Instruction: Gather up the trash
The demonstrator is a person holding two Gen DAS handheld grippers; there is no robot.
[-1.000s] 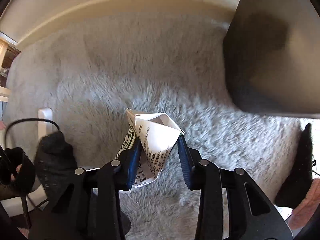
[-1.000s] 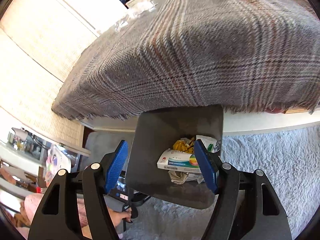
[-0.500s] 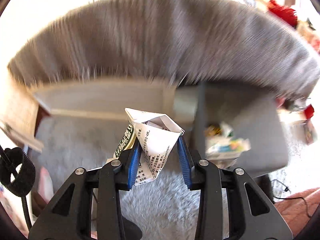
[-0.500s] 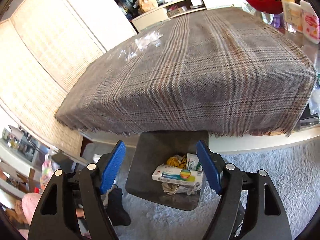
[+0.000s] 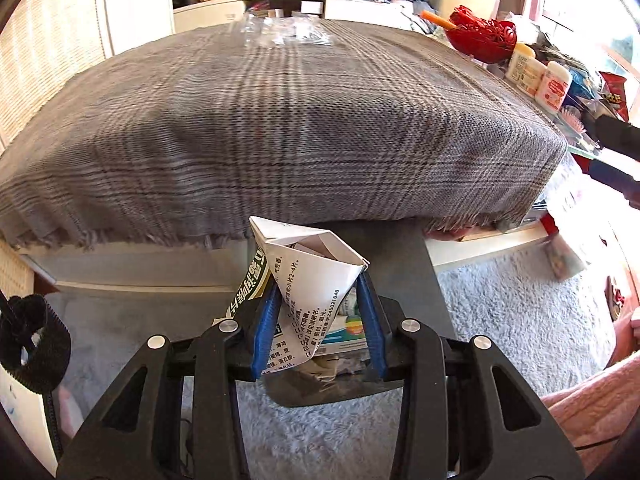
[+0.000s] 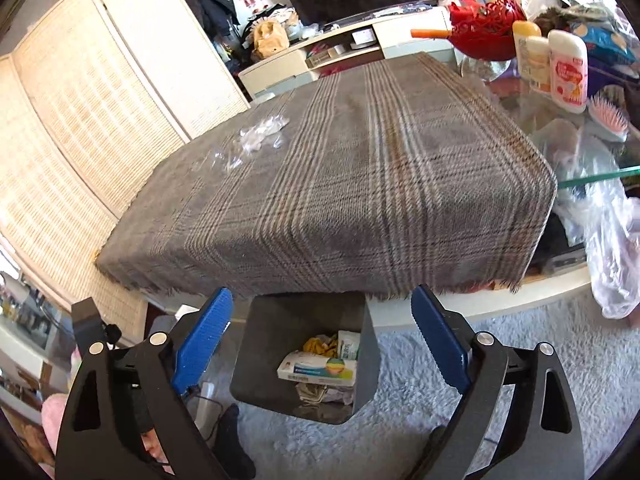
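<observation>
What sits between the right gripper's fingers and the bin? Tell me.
Nothing: in the right wrist view the open right gripper hangs above the bin with bare air between.

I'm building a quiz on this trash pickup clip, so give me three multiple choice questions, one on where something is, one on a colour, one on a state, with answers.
1. Where is the trash bin?
A. on the plaid-covered table
B. on the rug at the table's edge
C. by the screen

2. What colour is the bowl?
A. red
B. green
C. white

3. What is the left gripper doing?
A. open, empty
B. shut on the crushed paper carton
C. holding a bottle

Answers: 1 B, the bin stands on the rug under the cloth's fringe. 2 A, it shows red. 3 B, both pads press the carton.
</observation>
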